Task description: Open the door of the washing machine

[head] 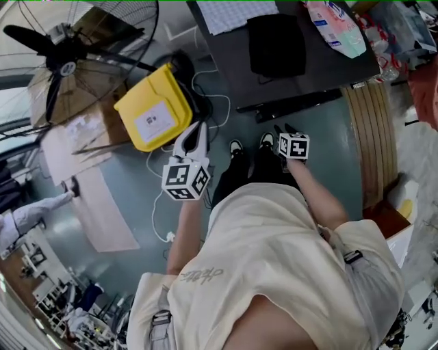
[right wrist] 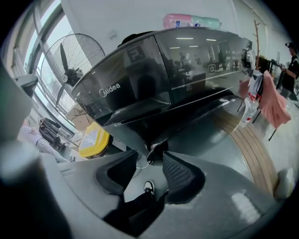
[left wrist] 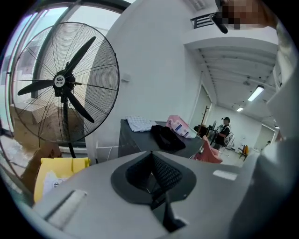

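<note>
- Washing machine (right wrist: 140,88): dark and glossy-fronted, standing on the grey floor just ahead of the person's shoes. Its front fills the upper half of the right gripper view, closed as far as that view tells.
- Only the head view looks down on its top, where a checked cloth (head: 236,14), a black bundle (head: 276,44) and a pink-and-teal pack (head: 335,27) lie (the left gripper view catches the same three from the side).
- Right claw (right wrist: 148,170): jaws wide and empty, with floor and one shoe (right wrist: 148,186) showing through the gap. It points at the machine's lower front and is apart from it.
- Left claw (left wrist: 150,161): pads together, nothing held, facing the machine's side with the standing fan (left wrist: 63,84) to the left of it.
- Yellow box (head: 154,109): on the floor left of the machine, its lid down and bearing a white label, so its contents are hidden.
- Cardboard box (head: 96,130): behind the fan; what it holds cannot be made out.
- The left gripper view alone shows a person in a cap (left wrist: 224,130) far down the room.
</note>
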`<action>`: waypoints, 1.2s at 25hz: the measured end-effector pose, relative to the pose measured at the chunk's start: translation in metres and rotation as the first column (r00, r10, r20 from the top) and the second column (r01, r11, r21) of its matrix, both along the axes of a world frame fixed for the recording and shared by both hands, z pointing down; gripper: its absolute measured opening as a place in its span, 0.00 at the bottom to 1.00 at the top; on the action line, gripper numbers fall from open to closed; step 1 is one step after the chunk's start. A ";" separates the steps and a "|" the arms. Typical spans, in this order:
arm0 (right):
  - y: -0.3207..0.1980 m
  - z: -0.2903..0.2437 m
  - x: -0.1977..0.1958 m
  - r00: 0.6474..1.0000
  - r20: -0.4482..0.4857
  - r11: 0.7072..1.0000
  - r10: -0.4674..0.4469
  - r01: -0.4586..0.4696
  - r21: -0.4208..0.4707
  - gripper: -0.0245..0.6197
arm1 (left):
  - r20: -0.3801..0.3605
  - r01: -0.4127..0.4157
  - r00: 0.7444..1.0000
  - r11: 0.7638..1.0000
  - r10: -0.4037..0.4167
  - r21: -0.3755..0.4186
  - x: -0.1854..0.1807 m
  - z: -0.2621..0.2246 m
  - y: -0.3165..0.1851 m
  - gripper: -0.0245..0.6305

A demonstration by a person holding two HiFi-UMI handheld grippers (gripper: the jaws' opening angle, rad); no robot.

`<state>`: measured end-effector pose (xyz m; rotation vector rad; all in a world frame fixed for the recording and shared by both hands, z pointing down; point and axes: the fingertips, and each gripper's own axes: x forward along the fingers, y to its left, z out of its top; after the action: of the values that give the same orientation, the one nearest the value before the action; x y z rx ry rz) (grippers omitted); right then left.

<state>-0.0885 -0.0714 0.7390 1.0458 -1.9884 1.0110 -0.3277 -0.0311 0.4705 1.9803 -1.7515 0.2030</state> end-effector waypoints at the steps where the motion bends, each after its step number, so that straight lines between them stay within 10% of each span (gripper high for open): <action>1: -0.001 0.006 -0.004 1.000 0.008 1.000 0.012 -0.012 -0.023 0.32 | 0.002 0.011 1.000 1.000 -0.011 -0.009 -0.002 0.002 0.002 0.06; 14: -0.012 0.068 -0.025 0.986 -0.037 0.956 0.160 -0.164 -0.242 0.33 | 0.052 0.125 0.991 0.987 -0.120 -0.105 -0.013 0.014 0.037 0.06; 30: -0.029 0.102 -0.021 0.903 -0.191 0.862 0.385 -0.426 -0.276 0.37 | 0.098 0.264 0.962 0.960 -0.255 -0.092 -0.038 -0.001 0.035 0.06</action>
<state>-0.1095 -0.1006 0.8412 1.3425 -1.4654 1.3894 -0.3661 0.0039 0.4691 1.6704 -1.9913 0.2869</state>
